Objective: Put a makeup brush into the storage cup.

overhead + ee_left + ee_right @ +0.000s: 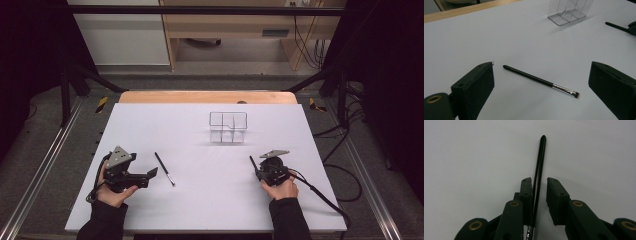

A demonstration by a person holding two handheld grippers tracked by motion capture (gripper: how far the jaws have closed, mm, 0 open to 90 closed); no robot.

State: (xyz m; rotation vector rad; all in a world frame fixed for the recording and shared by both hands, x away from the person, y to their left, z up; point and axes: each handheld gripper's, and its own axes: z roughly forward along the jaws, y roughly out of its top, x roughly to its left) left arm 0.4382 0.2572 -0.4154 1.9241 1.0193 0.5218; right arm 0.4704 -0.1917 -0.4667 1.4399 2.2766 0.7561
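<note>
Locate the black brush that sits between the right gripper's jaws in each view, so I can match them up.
High view: the brush is at lower right, its handle poking up-left from the right gripper.
Left gripper view: a thin black handle at the far right edge, upper part; not the other brush at centre.
Right gripper view: centre, handle running upward between the open jaws.
Shared landmark: the white table sheet beneath it.

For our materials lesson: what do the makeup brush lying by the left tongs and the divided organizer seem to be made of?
Makeup brush: glossy black handle, likely lacquered wood or plastic; a shiny silver collar, apparently metal; dark bristles with a pale tip. Organizer: clear, hard, probably acrylic, since the table shows through its walls and its edges glint.
</note>
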